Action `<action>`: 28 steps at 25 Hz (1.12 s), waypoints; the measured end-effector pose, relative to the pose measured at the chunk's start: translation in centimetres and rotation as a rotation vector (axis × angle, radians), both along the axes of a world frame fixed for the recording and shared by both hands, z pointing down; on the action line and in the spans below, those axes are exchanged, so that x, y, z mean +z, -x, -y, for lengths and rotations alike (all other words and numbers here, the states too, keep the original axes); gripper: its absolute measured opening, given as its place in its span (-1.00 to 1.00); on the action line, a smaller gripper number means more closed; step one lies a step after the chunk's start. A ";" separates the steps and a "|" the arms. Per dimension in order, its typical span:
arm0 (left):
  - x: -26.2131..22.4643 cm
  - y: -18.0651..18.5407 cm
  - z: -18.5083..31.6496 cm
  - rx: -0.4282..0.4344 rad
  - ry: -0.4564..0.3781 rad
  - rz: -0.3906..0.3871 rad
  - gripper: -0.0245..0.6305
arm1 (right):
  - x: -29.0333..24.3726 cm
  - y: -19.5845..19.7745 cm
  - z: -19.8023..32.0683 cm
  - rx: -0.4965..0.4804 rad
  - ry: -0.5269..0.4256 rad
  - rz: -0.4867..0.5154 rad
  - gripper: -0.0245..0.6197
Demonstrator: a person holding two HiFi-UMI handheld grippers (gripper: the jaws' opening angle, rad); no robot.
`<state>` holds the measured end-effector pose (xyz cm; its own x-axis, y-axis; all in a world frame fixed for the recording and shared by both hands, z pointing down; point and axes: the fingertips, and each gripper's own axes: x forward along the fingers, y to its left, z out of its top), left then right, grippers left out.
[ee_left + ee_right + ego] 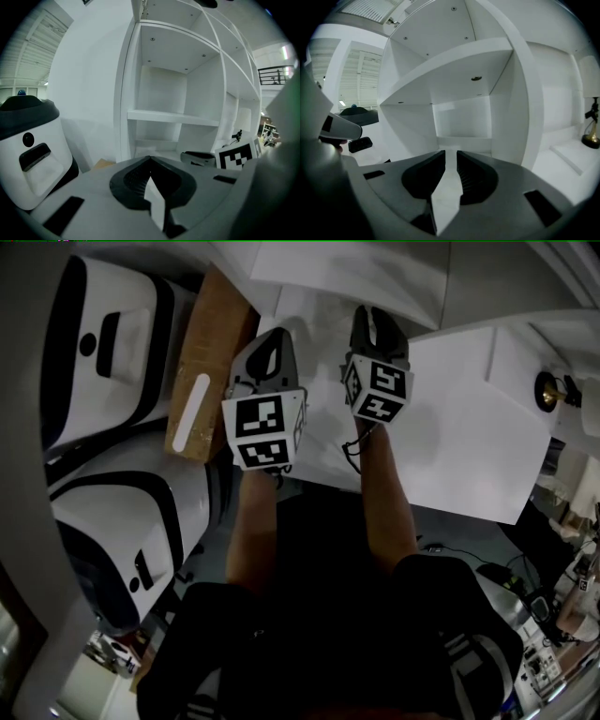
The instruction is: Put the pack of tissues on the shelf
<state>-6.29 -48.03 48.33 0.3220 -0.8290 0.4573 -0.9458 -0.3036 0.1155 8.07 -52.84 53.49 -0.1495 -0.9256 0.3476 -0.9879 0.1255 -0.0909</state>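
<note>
Plainly, in the head view neither the left gripper [272, 343] nor the right gripper [377, 324] carries anything. Both reach toward the top of the frame, over the tall white open-fronted shelf unit [469, 427]. No pack of tissues shows anywhere here. A flat brown cardboard sheet [211, 362] leans at upper left, beside two rounded white machines with black trim [112, 343]. The main risk is that the task stalls, since there is nothing in hand to place.

In the left gripper view, the left gripper [150, 159] has its jaws closed tip to tip on nothing. The shelf's compartments [173, 117] fill the centre and stand bare. With the jaws closed like this, a reach for the pack would likely push it away.

In the right gripper view, the right gripper [450, 157] has its jaws a narrow gap apart, with nothing between them. That gap is probably too small for a pack. A small brass-coloured ornament [593, 136] stands at the right edge; a careless swing could topple it.
</note>
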 end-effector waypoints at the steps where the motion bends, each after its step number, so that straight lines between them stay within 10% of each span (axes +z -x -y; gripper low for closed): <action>1: -0.2 -0.2 -0.1 0.003 -0.004 -0.001 -0.90 | -0.3 -0.1 -0.2 0.001 -0.008 0.005 -0.65; 28: -2.4 -4.2 -0.3 0.060 -0.087 -0.002 -0.89 | -5.2 -1.4 -1.9 -0.119 -0.131 0.032 -0.87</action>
<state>-2.14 -47.70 45.88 0.3727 -0.8450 0.3835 -0.9256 -0.3683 0.0879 9.50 -50.90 48.29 -0.2700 -0.9378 0.2182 -0.9622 0.2544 -0.0975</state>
